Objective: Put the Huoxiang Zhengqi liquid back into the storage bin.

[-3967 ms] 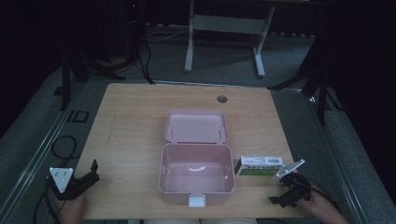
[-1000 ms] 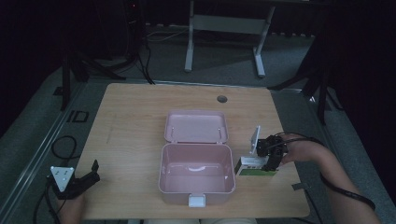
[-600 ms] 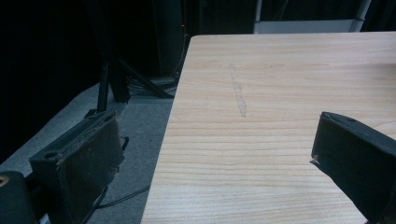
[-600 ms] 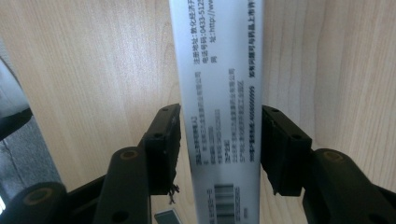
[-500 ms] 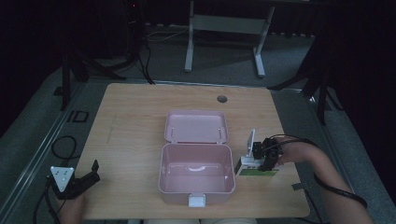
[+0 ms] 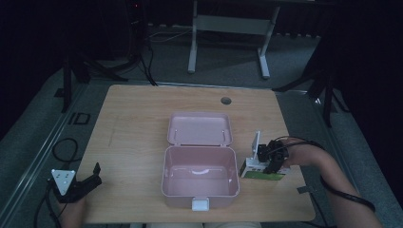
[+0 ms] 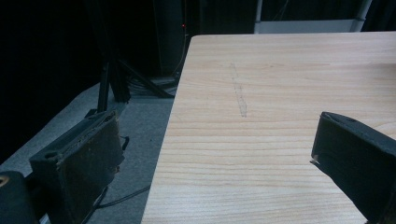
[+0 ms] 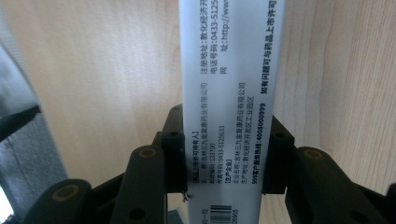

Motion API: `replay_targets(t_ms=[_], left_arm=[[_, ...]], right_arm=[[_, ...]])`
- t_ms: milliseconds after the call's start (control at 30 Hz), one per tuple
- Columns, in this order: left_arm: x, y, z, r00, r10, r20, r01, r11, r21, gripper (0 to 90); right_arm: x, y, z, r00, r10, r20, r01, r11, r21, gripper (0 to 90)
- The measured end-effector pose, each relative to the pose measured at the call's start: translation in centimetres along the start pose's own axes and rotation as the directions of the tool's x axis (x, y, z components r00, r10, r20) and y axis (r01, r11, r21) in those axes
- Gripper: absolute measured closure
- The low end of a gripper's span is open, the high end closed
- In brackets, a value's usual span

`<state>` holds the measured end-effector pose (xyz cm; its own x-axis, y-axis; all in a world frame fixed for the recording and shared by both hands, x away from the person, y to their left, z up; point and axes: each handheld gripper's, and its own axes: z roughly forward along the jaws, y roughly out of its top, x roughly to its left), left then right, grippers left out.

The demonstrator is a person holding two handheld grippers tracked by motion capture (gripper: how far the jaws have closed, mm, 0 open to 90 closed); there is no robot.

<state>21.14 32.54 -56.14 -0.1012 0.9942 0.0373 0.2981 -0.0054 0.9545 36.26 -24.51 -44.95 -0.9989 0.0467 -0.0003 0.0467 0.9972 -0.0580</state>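
White carton (image 8: 228,93), lower right of high view beside pink case (image 6: 200,176): right tongs (image 8: 223,154) are clamping across its long axis. Left tongs (image 7: 219,163) are idling agape, empty, lower left tabletop (image 6: 133,128).

A light wooden table (image 6: 138,123) with rounded corners carries everything; its grain runs across, and a small round cable hole (image 6: 225,100) sits near the far edge, right of centre; an open pink box (image 6: 199,176) rests at the middle toward the near edge, its lid (image 6: 200,128) laid back flat on the tabletop behind it and a white latch at its front; just beside the box's right wall lies a small white and green carton (image 6: 261,172), close to the table's right edge; the left half of the tabletop is bare wood with a faint scuff mark (image 7: 239,91).
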Motion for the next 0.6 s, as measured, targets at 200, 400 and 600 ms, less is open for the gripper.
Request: replay_targets(t_ms=[200,400,600], left_arm=[[0.0,0.0,0.0,1.0,-0.001,0.0,0.001,1.0,0.001,2.1],[0.0,0.0,0.0,1.0,-0.001,-0.002,0.001,1.0,0.0,2.2],[0.0,0.0,0.0,1.0,-0.002,-0.003,0.002,1.0,0.0,2.2]], right_arm=[[1.2,0.1,-1.5,0.9998,-0.009,-0.019,0.01,1.0,0.022,61.8],[2.1,0.1,-3.0,0.9995,-0.016,-0.028,0.017,0.999,0.034,61.8],[3.3,0.1,-5.6,0.9995,-0.016,-0.027,0.017,1.0,0.023,61.8]])
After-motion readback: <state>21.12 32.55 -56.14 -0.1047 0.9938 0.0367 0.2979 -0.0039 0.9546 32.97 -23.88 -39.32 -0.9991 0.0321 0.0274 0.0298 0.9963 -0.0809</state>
